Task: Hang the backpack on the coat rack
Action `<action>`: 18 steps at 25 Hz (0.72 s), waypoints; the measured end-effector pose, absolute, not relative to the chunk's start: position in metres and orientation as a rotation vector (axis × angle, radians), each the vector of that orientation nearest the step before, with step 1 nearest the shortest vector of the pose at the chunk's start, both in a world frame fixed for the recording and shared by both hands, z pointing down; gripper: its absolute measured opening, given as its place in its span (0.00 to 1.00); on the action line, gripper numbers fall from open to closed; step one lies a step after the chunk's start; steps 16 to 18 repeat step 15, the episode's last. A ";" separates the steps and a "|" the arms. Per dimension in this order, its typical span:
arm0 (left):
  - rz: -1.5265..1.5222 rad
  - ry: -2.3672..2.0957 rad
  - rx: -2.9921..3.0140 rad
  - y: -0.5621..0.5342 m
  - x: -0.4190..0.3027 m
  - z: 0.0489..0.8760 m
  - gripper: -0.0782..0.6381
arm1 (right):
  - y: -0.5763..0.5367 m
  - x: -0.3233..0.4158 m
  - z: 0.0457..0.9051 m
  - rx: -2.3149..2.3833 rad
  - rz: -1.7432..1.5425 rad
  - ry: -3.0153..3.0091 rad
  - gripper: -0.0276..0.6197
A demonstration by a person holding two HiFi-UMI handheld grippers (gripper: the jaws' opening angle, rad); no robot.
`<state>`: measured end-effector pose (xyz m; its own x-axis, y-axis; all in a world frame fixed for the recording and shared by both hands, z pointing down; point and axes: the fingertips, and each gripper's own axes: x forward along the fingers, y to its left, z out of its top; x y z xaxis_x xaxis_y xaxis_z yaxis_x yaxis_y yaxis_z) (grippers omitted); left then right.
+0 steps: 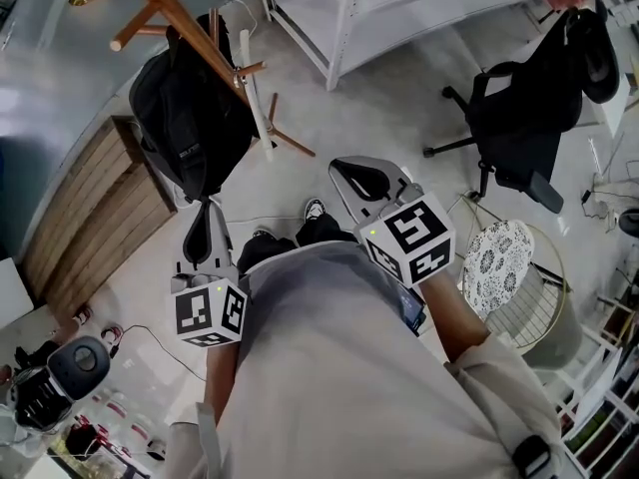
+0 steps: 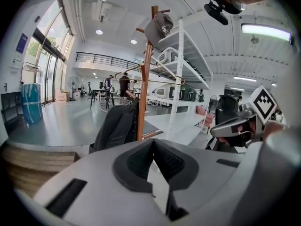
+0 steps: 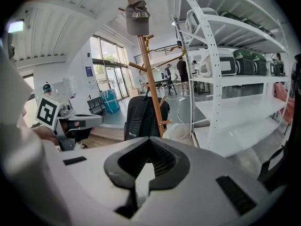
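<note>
The black backpack (image 1: 185,118) hangs on the wooden coat rack (image 1: 172,13), against its pole. It also shows in the left gripper view as the backpack (image 2: 115,126) beside the pole (image 2: 145,79), and in the right gripper view as the backpack (image 3: 140,117). A grey cap (image 3: 137,15) tops the rack. My left gripper (image 1: 207,230) is shut and empty, held back from the backpack near the person's body. My right gripper (image 1: 364,181) is also shut with nothing in it, and apart from the rack.
White metal shelving (image 1: 399,8) stands behind the rack. A black office chair (image 1: 524,118) is at the right, and a wire basket with a patterned cushion (image 1: 497,257) is beside the person. A wooden platform (image 1: 95,218) lies left, with cables and gear (image 1: 60,377) at lower left.
</note>
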<state>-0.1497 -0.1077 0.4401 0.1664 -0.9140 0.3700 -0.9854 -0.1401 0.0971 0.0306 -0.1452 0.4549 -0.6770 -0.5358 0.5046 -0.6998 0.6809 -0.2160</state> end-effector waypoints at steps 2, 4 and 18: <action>0.317 -1.816 2.127 -0.108 -0.152 0.441 0.12 | -0.144 0.029 0.458 0.960 0.547 -2.473 0.05; 0.318 -1.810 2.118 -0.108 -0.153 0.444 0.12 | -0.143 0.029 0.463 0.957 0.534 -2.447 0.05; 0.321 -1.771 2.102 -0.108 -0.158 0.456 0.12 | -0.142 0.016 0.477 1.011 0.587 -2.348 0.05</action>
